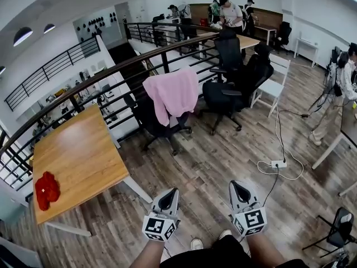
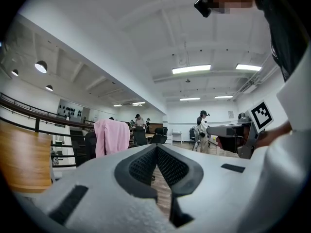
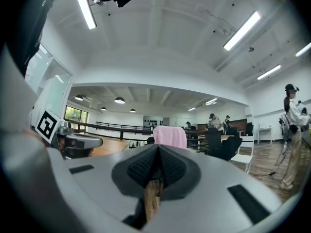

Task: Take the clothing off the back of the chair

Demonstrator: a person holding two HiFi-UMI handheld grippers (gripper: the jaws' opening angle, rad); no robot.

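**Both tools empty, well short of the chair**

Your left gripper and right gripper sit side by side, jaws pressed together with nothing between them. The pink garment hangs over the chair's back, well ahead of you.

Black chair, pink garment over backrest

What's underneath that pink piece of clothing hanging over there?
A black office chair: the pink clothing is draped over its back. The chair's seat and wheeled legs show below the cloth. The backrest itself is mostly covered, so its shape can't be made out.
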